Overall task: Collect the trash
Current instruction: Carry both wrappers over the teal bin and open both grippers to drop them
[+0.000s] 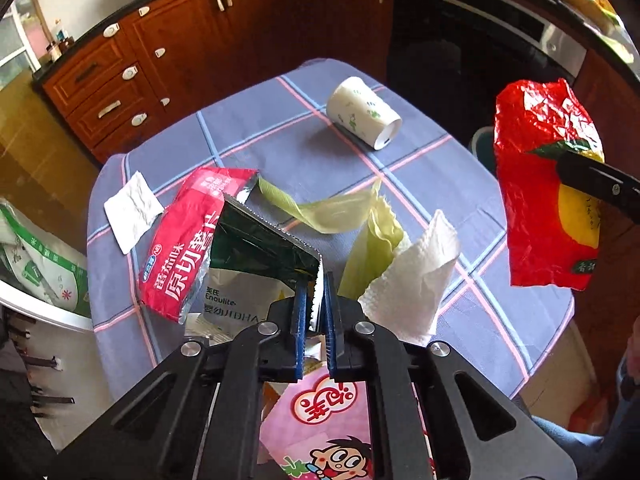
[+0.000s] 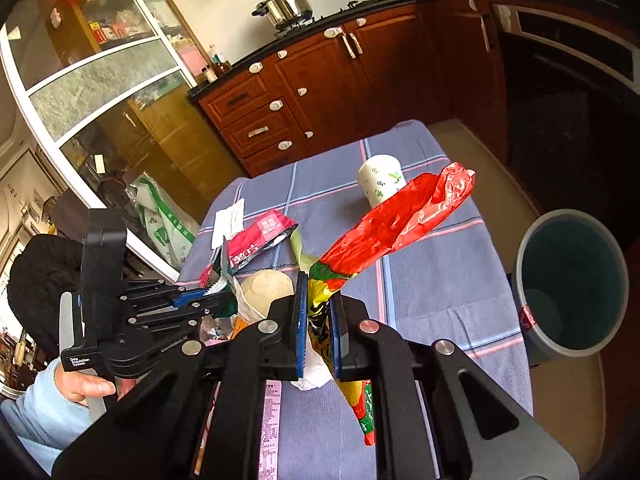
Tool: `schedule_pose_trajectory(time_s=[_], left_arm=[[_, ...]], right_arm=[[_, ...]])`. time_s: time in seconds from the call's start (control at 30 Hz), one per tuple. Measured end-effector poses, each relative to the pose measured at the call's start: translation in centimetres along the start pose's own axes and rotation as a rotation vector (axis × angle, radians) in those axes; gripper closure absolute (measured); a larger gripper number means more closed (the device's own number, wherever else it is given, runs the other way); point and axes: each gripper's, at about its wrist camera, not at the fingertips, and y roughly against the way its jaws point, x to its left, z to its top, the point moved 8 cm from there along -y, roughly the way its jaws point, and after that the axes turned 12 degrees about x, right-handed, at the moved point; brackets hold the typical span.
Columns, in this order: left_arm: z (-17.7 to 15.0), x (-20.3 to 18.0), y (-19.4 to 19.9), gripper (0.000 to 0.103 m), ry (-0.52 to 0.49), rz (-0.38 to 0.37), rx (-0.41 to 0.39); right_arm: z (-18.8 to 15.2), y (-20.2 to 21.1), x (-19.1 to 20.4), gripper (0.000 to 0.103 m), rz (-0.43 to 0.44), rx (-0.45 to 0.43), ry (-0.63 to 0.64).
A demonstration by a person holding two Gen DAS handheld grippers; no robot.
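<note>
Gripping a green foil packet [image 1: 260, 248] by its serrated edge, the left gripper [image 1: 316, 320] has its jaws clenched on the foil, lifting it clear of the litter on the checked tablecloth [image 1: 304, 148], likely so it can be carried off without dragging its neighbours. Left on the cloth in this view are one red snack bag [image 1: 188, 248], one tipped paper cup [image 1: 362, 114], two paper napkins, a flat one [image 1: 132, 210] and a crumpled one [image 1: 416, 276], some pale green leaf scraps [image 1: 352, 216] and one pink packet [image 1: 324, 420] below the gripper. At the right hangs one red wrapper [image 1: 548, 184], pinched by the other tool.

From the right wrist, the right gripper [image 2: 318, 320] is clamped on that red wrapper [image 2: 400, 220], which sticks up and forward above the table. One grey bin [image 2: 572, 280] stands just beside the table's right edge, well placed for a drop; it looks nearly empty. The left gripper [image 2: 216, 292] shows at left, holding its packet.
</note>
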Motion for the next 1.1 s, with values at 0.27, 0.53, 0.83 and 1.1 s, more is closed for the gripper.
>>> schedule_pose_trajectory(time_s=[0.27,0.53,0.83,1.1], left_arm=[[1.8,-3.0,4.6,0.098,-0.081,-0.009,-0.127],[4.3,-6.0,6.1,0.098,-0.134,-0.108,-0.148],[8.6,-18.1,6.6,0.098,-0.312,-0.25,-0.166],[12.9,-29.5,1.7,0.098,-0.432,-0.379,-0.096]], right_arm=[[0.4,1.4,-0.7,0.094,0.003,-0.026,-0.027],[0.7,3.3,-3.4,0.094,-0.009,-0.067,-0.082],[1.8,9.5,-12.0,0.094,-0.116,-0.187,-0.194],[0.9,8.8,-22.7,0.094,-0.223,-0.135,-0.345]])
